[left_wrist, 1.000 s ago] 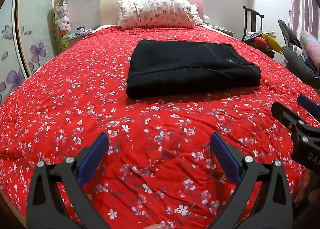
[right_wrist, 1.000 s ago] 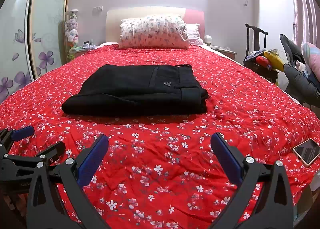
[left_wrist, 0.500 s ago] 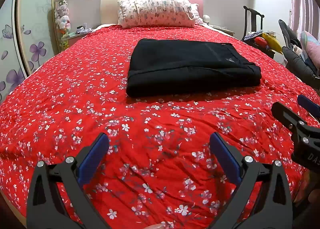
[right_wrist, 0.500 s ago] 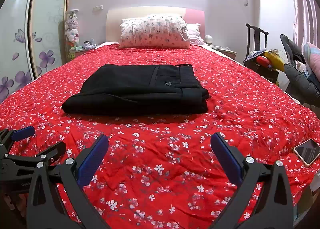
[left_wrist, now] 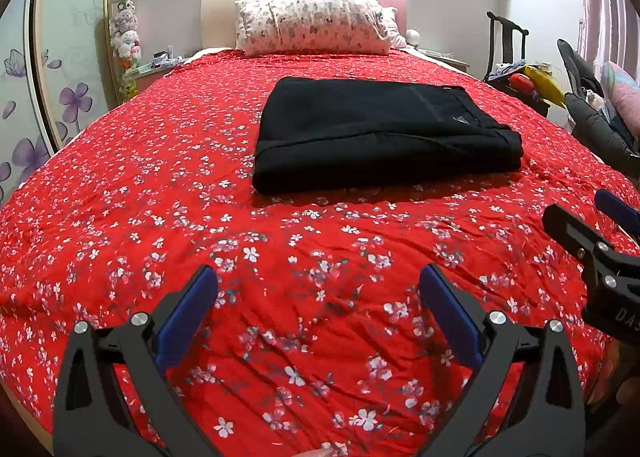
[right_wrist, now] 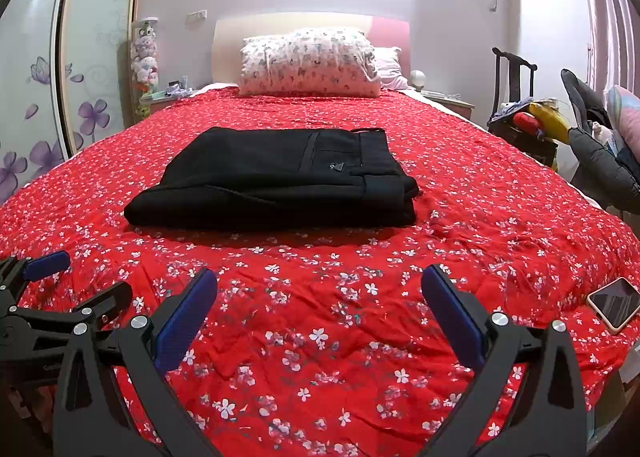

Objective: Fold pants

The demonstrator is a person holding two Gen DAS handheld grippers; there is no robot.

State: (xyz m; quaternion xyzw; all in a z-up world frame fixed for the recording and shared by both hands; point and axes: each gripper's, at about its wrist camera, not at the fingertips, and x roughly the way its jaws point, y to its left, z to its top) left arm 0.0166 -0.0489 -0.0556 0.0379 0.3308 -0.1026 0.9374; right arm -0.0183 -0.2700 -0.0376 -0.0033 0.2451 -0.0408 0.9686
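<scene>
Black pants (left_wrist: pixel 380 137) (right_wrist: pixel 280 177) lie folded into a flat rectangular stack in the middle of the bed, waistband end to the right. My left gripper (left_wrist: pixel 318 309) hovers open over the near part of the bedspread, well short of the pants, with nothing between its blue pads. My right gripper (right_wrist: pixel 318 309) is also open and empty, likewise near the foot of the bed. Each gripper shows at the edge of the other's view: the right one (left_wrist: pixel 600 241) at right, the left one (right_wrist: pixel 48 297) at left.
A red floral bedspread (right_wrist: pixel 480 217) covers the bed. Patterned pillows (right_wrist: pixel 308 61) rest against the headboard. A phone (right_wrist: pixel 614 303) lies near the bed's right edge. A chair with clothes and bags (right_wrist: pixel 532 117) stands right; a flowered wardrobe door (right_wrist: pixel 40 97) stands left.
Both views have shifted only slightly; the pants lie as before and both grippers stay open.
</scene>
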